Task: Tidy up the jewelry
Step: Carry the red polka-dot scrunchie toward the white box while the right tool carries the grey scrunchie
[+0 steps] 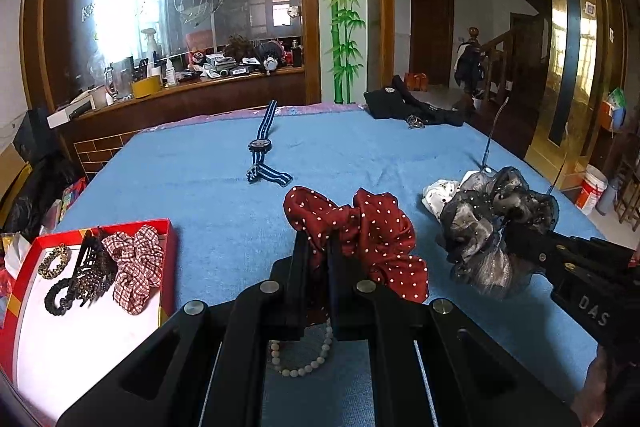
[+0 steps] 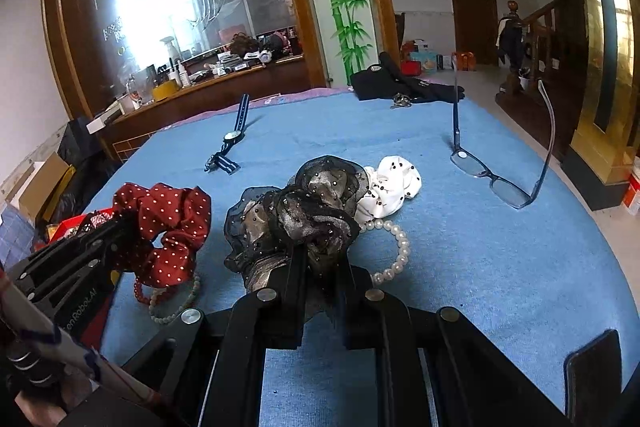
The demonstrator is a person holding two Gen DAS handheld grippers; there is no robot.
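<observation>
My left gripper (image 1: 320,247) is shut on a red polka-dot scrunchie (image 1: 372,227), also seen in the right wrist view (image 2: 168,223). My right gripper (image 2: 320,259) is shut on a black-and-grey sheer scrunchie (image 2: 296,211), which shows in the left wrist view (image 1: 484,227) too. A red box with a white inside (image 1: 80,339) at the left holds a checked scrunchie (image 1: 136,263), a claw clip (image 1: 92,275) and hair ties. A pale bead bracelet (image 1: 304,363) lies under my left gripper. A white dotted scrunchie (image 2: 396,183) and a pearl bracelet (image 2: 396,251) lie beside my right gripper.
A striped-strap watch (image 1: 262,147) lies mid-table on the blue cloth (image 1: 200,187). Glasses (image 2: 492,179) stand at the right. A red bead bracelet (image 2: 140,293) lies near the red scrunchie. Dark clothing and keys (image 1: 416,109) sit at the far edge.
</observation>
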